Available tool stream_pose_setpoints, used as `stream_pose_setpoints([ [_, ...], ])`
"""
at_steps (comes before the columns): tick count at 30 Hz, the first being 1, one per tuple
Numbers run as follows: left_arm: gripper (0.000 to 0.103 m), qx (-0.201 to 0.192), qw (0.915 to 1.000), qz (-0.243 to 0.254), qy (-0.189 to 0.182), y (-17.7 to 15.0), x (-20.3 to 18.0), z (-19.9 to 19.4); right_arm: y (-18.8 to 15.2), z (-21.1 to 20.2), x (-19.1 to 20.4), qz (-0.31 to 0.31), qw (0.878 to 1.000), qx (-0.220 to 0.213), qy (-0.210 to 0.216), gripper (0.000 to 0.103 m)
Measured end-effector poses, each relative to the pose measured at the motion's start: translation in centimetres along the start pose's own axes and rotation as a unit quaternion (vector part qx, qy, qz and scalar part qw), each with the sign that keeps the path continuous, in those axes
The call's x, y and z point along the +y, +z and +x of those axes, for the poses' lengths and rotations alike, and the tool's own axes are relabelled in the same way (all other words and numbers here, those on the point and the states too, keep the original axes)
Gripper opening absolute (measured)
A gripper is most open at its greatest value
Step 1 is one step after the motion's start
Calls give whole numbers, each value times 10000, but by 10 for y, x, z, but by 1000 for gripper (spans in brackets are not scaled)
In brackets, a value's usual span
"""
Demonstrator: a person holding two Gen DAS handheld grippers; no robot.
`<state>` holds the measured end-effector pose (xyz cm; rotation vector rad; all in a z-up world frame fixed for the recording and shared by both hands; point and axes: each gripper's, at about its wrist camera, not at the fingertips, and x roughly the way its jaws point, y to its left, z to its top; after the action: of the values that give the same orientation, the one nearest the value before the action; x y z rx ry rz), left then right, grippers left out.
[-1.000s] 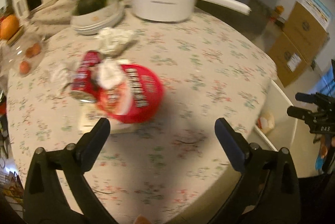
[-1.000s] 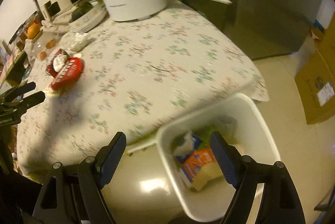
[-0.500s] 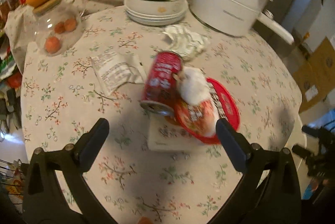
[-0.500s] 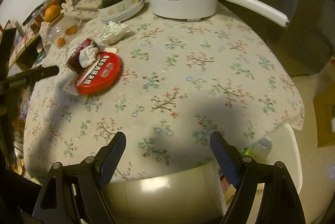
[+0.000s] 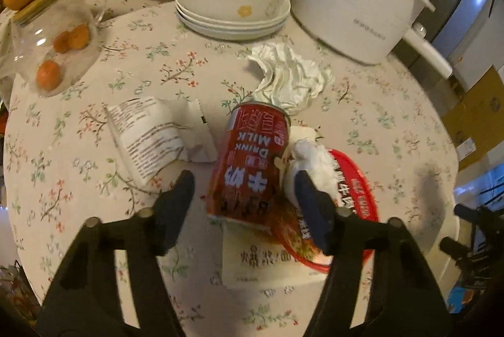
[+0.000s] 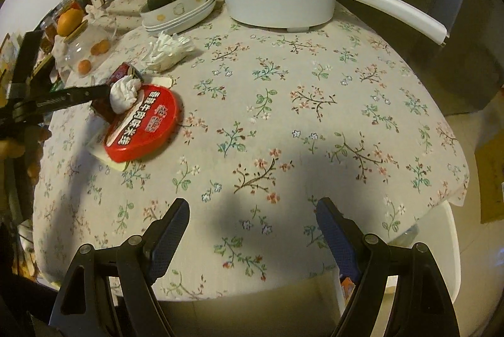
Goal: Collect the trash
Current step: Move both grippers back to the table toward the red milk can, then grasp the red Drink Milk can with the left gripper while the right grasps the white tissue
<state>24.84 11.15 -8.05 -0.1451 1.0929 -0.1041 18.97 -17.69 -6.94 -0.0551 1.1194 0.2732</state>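
I am bringing my left gripper [image 5: 244, 190] down over the red milk can [image 5: 250, 162], which is lying on its side on the desk [image 5: 362, 129], long axis running away from me. Its jaws have just been closing, the can between them (pads not yet pressing). A white wad [image 5: 310, 159] is touching the can's right side. My right gripper [image 6: 252, 223] is hanging open and empty, well apart.
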Motion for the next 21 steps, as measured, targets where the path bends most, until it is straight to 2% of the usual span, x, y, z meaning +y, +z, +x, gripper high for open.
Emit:
stream_pose_setpoints([
  [4, 59, 195, 9998, -60, -77, -1, 3, 14, 6, 2, -3, 178, 9998, -43, 78, 84],
  [11, 58, 198, 9998, -21, -40, -13, 9, 3, 16, 10, 10, 252, 9994, -66, 238, 84],
  [15, 57, 201, 9998, -42, -40, -25, 14, -11, 23, 14, 26, 219, 9988, -138, 424, 84],
  [21, 56, -47, 9994, -324, -142, -42, 31, -55, 42, 19, 66, 43, 9951, -432, 884, 84],
])
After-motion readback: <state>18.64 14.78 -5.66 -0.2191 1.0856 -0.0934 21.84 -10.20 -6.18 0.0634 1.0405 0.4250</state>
